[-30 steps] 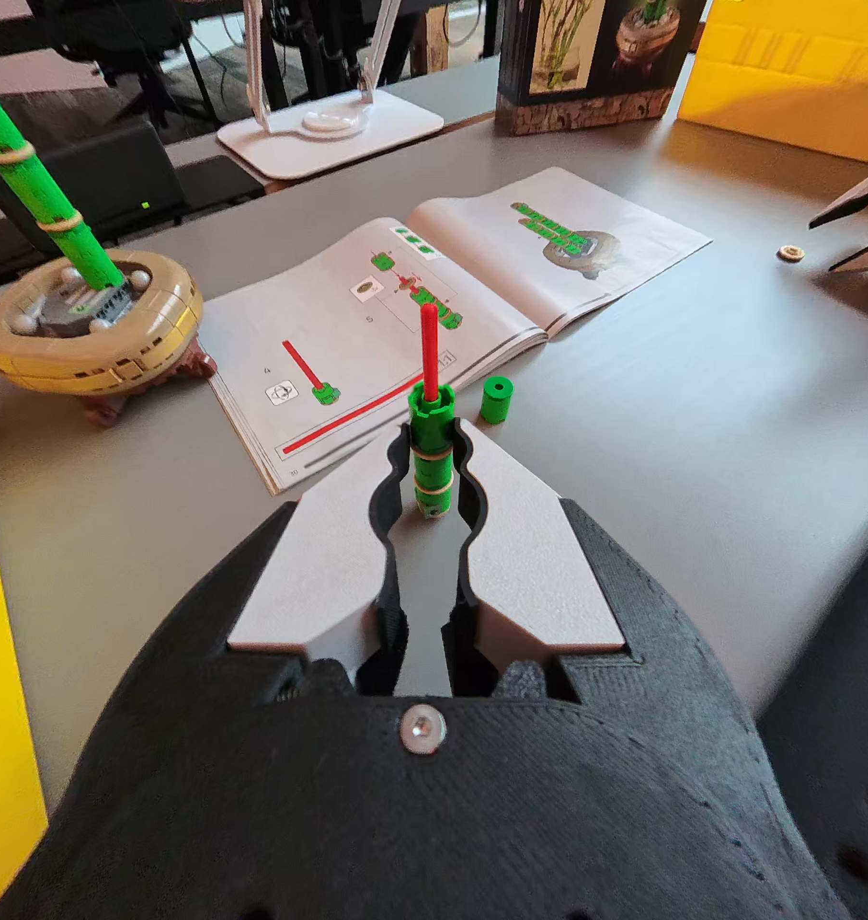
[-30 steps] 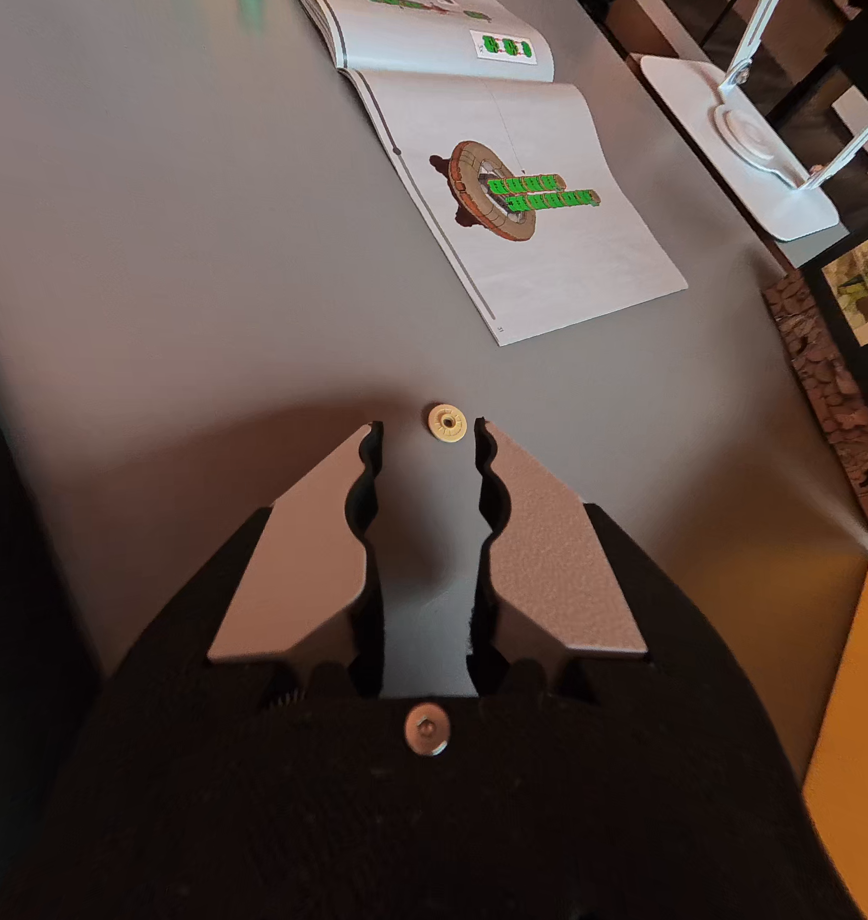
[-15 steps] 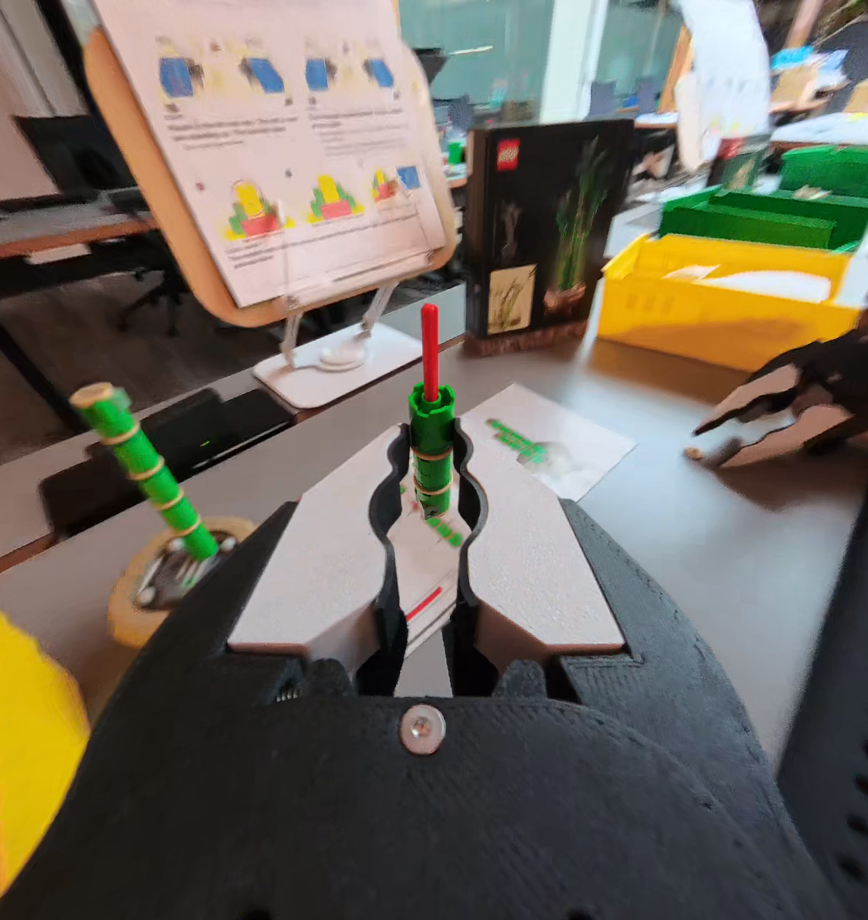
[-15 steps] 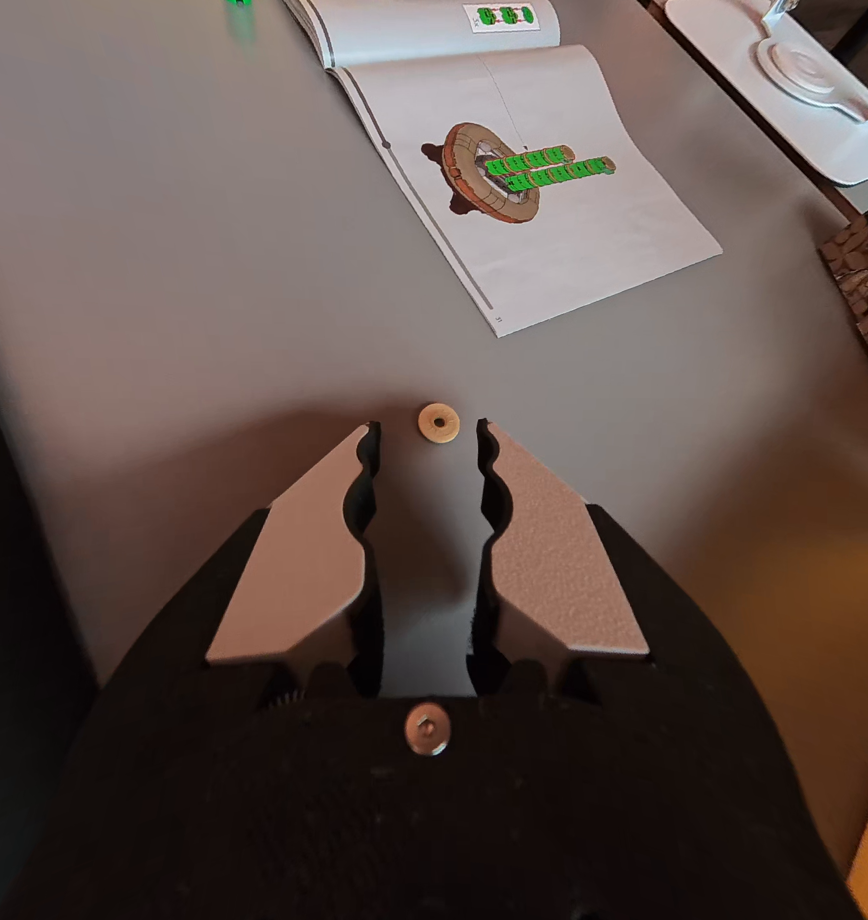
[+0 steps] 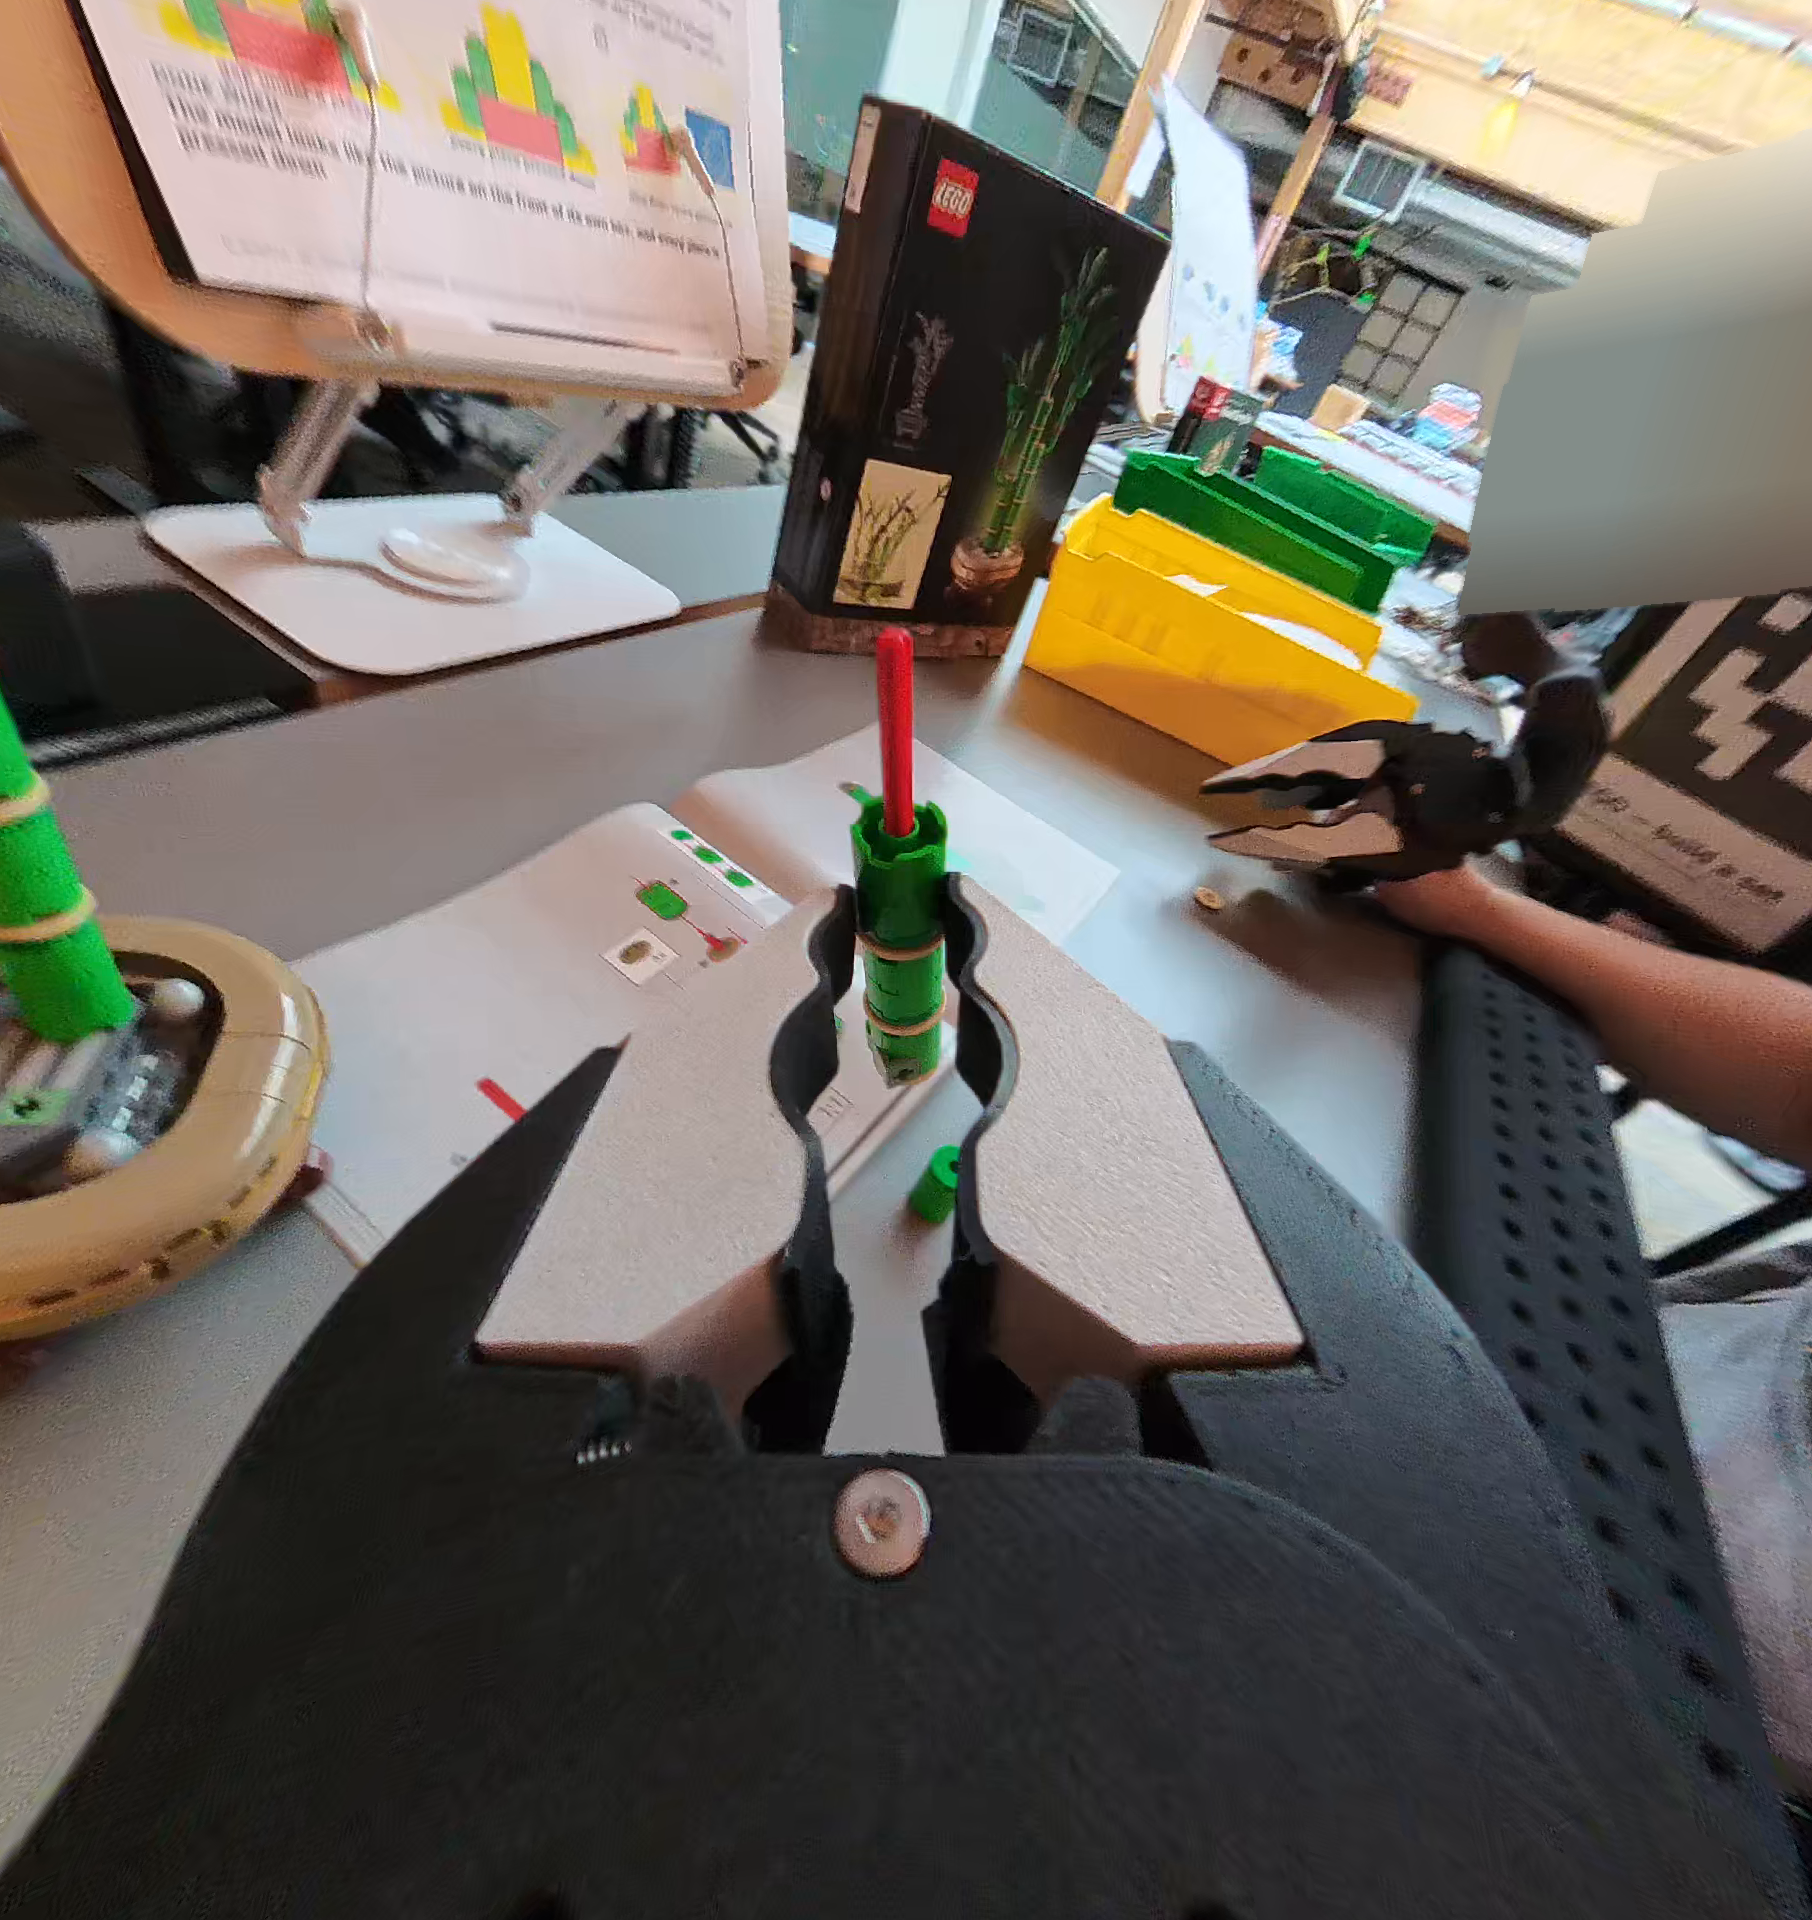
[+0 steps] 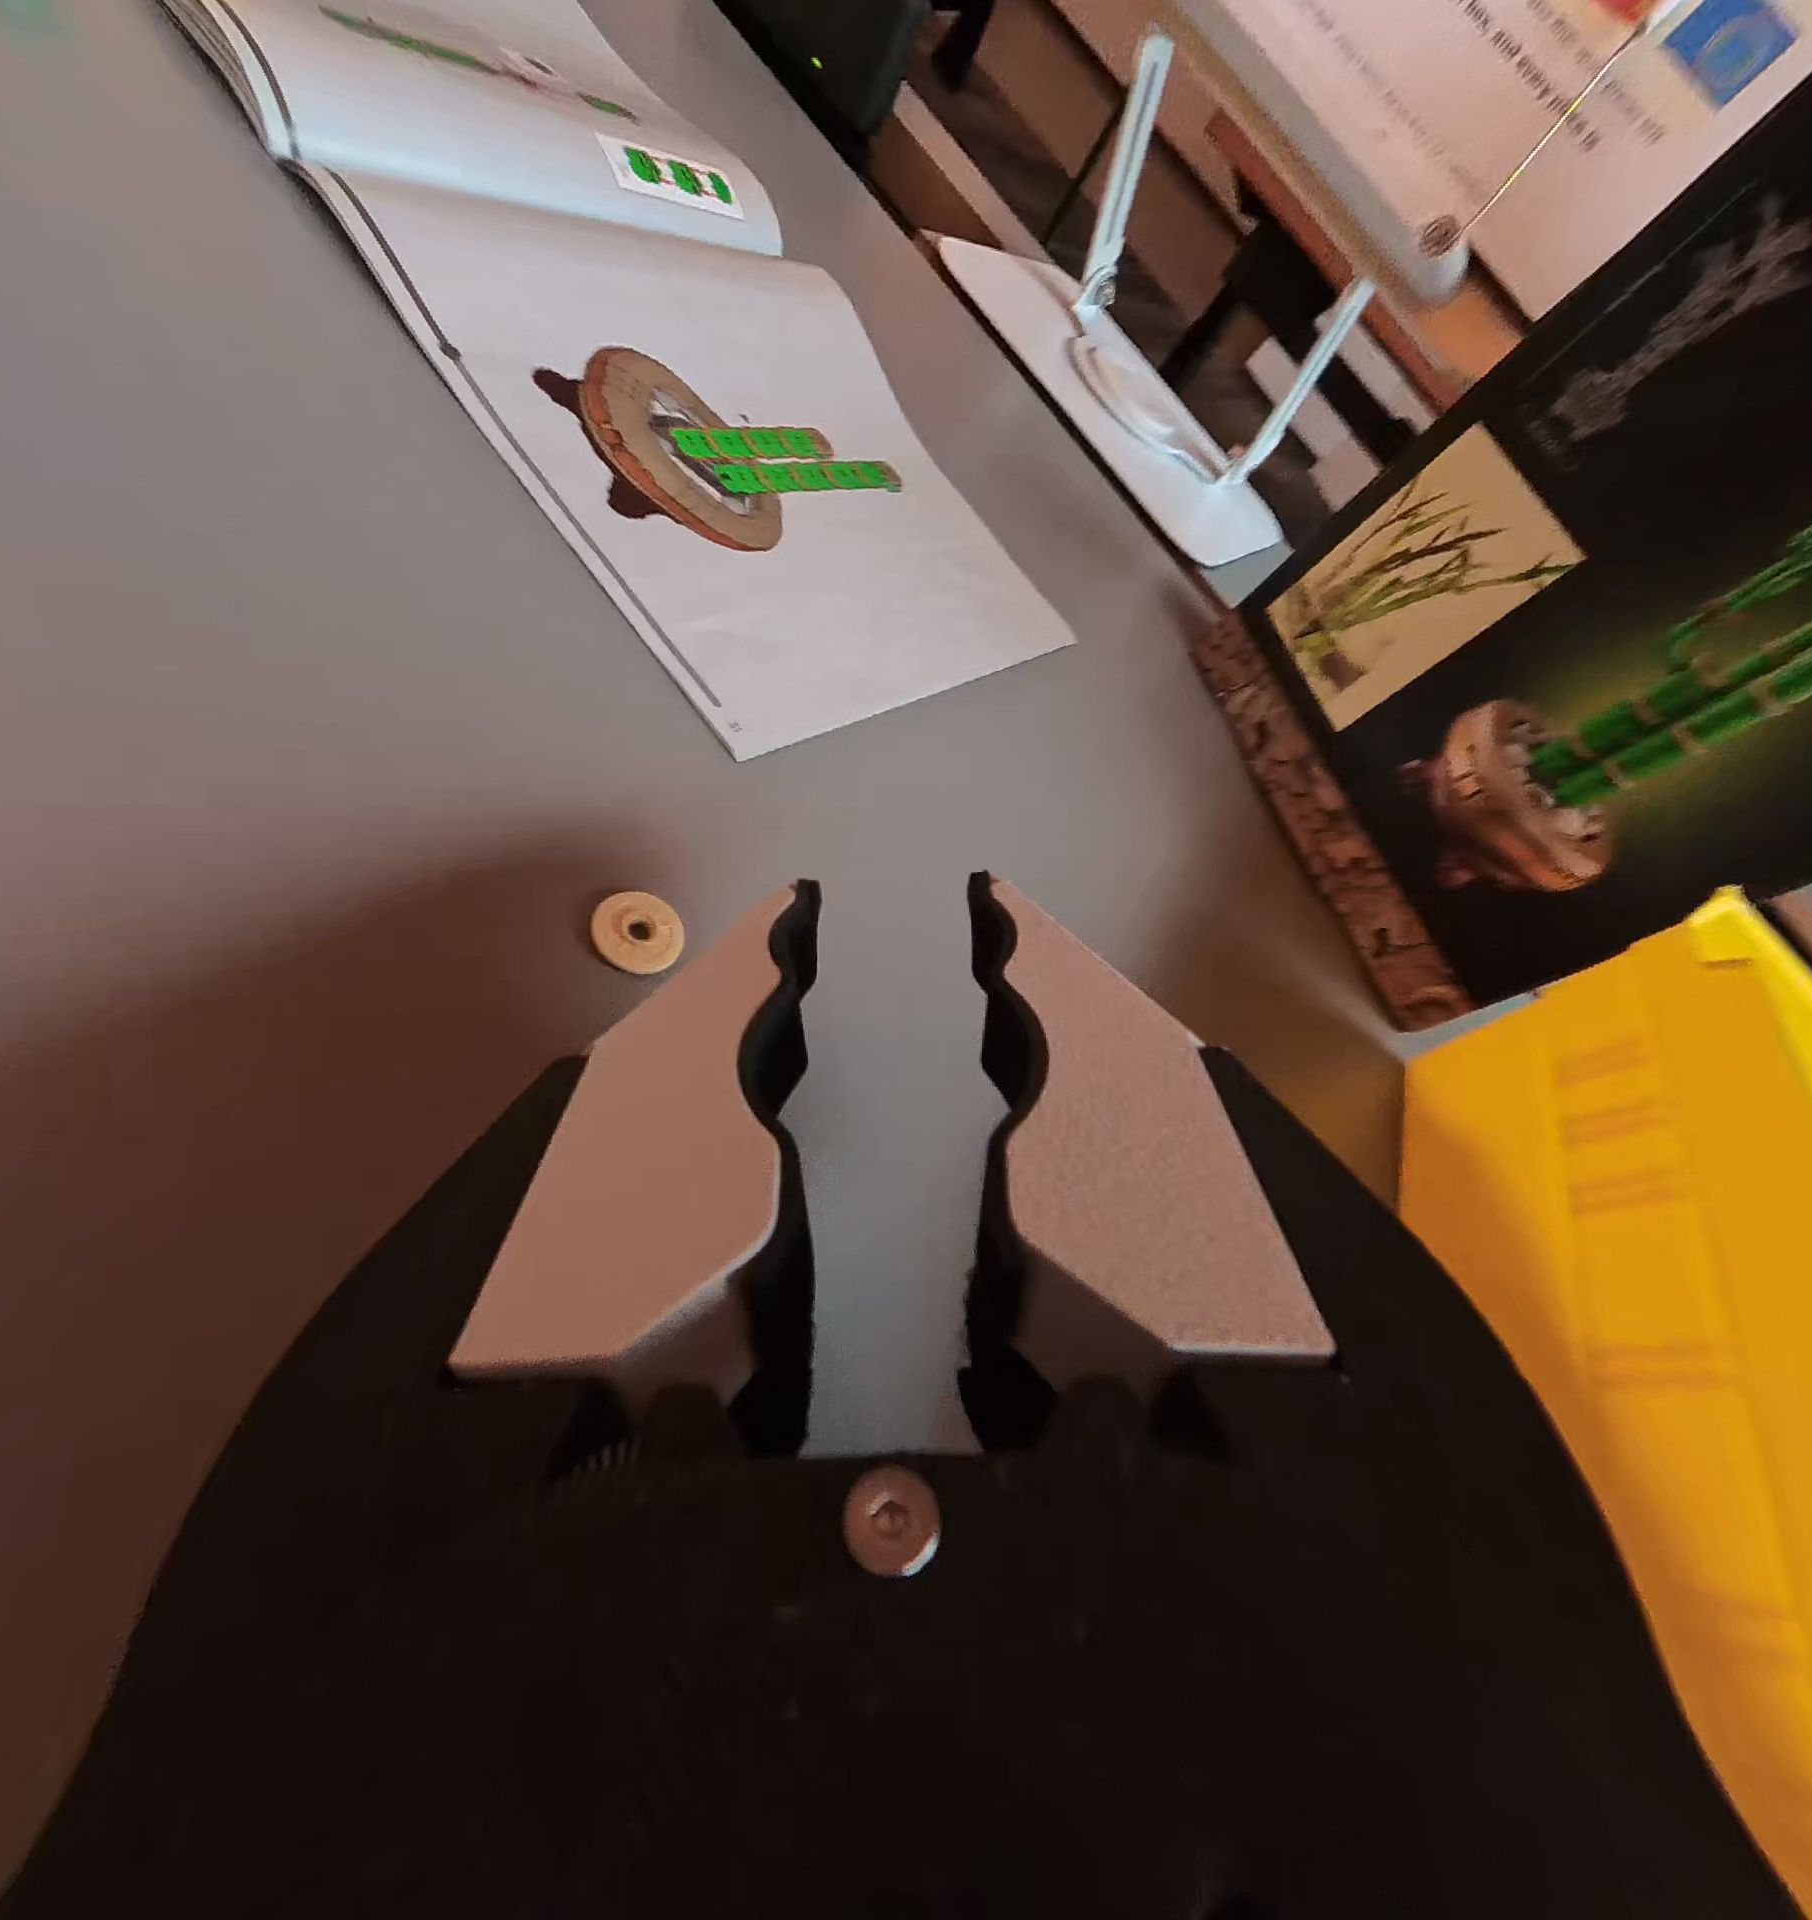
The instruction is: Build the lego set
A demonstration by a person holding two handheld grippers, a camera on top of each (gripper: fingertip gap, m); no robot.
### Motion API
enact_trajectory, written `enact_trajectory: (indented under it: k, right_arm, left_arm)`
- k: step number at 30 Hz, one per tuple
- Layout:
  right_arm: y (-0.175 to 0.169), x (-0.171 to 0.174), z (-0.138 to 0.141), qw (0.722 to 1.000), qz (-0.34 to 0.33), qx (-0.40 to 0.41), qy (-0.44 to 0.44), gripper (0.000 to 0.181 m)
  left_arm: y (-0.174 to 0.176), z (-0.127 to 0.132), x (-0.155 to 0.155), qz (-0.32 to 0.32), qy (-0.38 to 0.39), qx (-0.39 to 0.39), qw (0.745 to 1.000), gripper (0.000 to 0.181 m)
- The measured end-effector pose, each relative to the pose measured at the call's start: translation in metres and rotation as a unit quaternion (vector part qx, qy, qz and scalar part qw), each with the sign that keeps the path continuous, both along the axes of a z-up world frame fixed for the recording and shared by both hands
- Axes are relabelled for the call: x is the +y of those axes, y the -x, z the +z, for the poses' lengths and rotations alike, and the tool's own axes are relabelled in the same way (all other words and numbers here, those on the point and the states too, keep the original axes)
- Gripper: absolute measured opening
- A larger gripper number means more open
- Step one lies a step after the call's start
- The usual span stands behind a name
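Observation:
My left gripper (image 5: 897, 904) is shut on a green bamboo stalk segment (image 5: 899, 940) with tan rings and a red axle (image 5: 894, 727) sticking up from its top, held above the open instruction booklet (image 5: 528, 966). A loose green round piece (image 5: 933, 1184) lies on the table below it. The tan pot base (image 5: 133, 1122) with a green stalk (image 5: 8, 862) stands at the left. My right gripper (image 6: 891, 894) is open with nothing between its pads; a tan round disc (image 6: 637, 932) lies on the table just left of its left fingertip. In the left wrist view the right gripper (image 5: 1286, 810) hovers above that disc (image 5: 1209, 900).
The set's black box (image 5: 964, 405) stands at the back, with a yellow bin (image 5: 1214, 644) and green trays (image 5: 1266, 520) to its right. A document stand on a white base (image 5: 414, 582) is at the back left. A person's forearm (image 5: 1660, 997) and a black chair back (image 5: 1536, 1247) are at the right. The grippers' ends are close to 40 cm from one another. The loose green round piece (image 5: 933, 1184) is about 15 cm from my left fingertips and 30 cm from my right.
My left gripper lifted and tilted up with the stalk still in it. My right gripper narrowed and shifted right, so the tan disc now lies left of its fingertips instead of between them.

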State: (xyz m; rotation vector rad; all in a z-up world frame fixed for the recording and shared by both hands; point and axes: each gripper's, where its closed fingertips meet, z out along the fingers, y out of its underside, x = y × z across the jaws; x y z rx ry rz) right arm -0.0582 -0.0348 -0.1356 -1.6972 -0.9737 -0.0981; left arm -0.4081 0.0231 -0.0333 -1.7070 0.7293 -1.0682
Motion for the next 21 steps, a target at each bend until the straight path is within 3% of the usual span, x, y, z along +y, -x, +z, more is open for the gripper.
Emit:
enact_trajectory:
  k: [3,6,9,12,14,17,21]
  right_arm:
    - [0.001,0.0,-0.002,0.999,-0.002,-0.031,-0.021,0.029]
    - [-0.001,0.001,0.004,1.0,-0.006,-0.01,-0.025,0.029]
    - [0.005,-0.003,0.039,0.997,-0.002,0.041,-0.073,0.028]
    - [0.085,-0.029,0.101,0.985,0.118,0.114,-0.055,0.027]
    - [0.151,-0.04,0.126,0.966,0.197,0.164,-0.018,0.028]
    - [0.23,-0.032,0.107,0.938,0.272,0.191,0.102,0.022]
    - [0.271,-0.001,0.078,0.917,0.272,0.235,0.174,0.037]
  left_arm:
    - [-0.003,-0.004,-0.002,-0.037,0.061,-0.039,0.997,0.015]
    - [-0.005,-0.002,-0.008,-0.063,0.075,-0.059,0.993,0.015]
    - [-0.009,0.014,-0.018,-0.084,0.073,-0.097,0.989,0.015]
    - [-0.018,0.029,-0.032,-0.124,0.075,-0.133,0.98,0.014]
    - [-0.027,0.029,-0.041,-0.145,0.077,-0.127,0.978,0.014]
    - [-0.044,0.019,-0.047,-0.16,0.072,-0.093,0.98,0.015]
    - [-0.055,0.002,-0.04,-0.15,0.072,-0.066,0.984,0.015]
